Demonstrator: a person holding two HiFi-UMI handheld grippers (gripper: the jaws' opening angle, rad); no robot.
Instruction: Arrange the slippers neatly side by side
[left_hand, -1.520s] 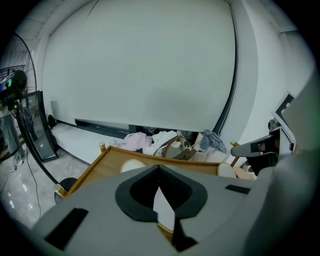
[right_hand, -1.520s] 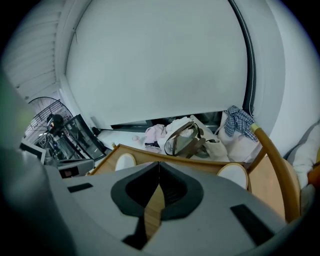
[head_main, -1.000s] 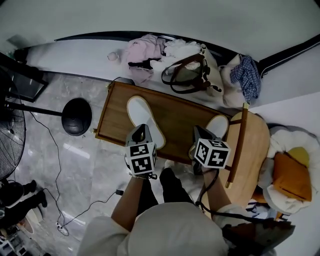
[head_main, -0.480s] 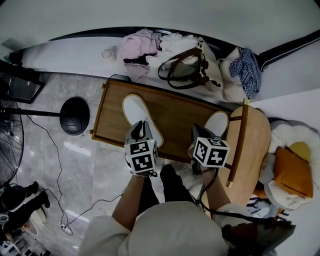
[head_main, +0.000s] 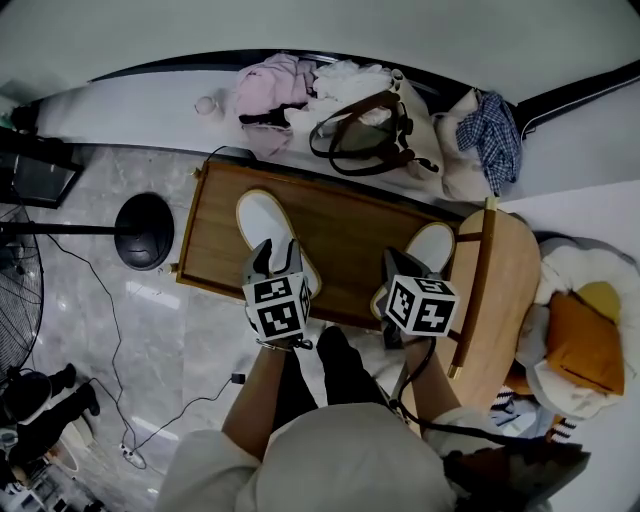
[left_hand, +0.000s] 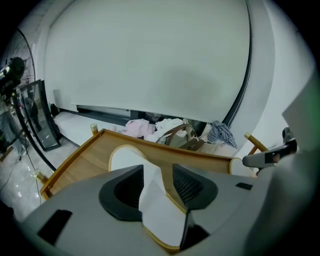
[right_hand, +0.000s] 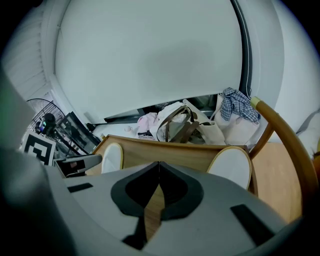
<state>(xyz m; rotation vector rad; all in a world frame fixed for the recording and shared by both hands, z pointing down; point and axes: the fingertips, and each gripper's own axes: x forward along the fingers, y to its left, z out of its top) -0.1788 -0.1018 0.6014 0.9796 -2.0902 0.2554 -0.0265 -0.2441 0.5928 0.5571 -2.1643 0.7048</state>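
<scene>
Your left gripper (left_hand: 157, 186) straddles the left slipper (head_main: 262, 222), jaws just opened wide and not pinching it. It's white, tan-edged, flat on the wooden table (head_main: 350, 230). The matching right slipper (head_main: 436, 244) lies well apart. Your right gripper (right_hand: 158, 172) is closed, empty.

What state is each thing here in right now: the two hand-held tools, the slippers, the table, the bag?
Left tool: jaws apart, just been opening; slipper heel between them, not pinched.
Right tool: jaws together, holding nothing.
Left white slipper with tan edging: lying flat, angled on the table.
Right white slipper: at the table's right end, far from its pair.
Low wooden table: standing level.
Beige bag with brown handles: slumped, mouth open.
</scene>
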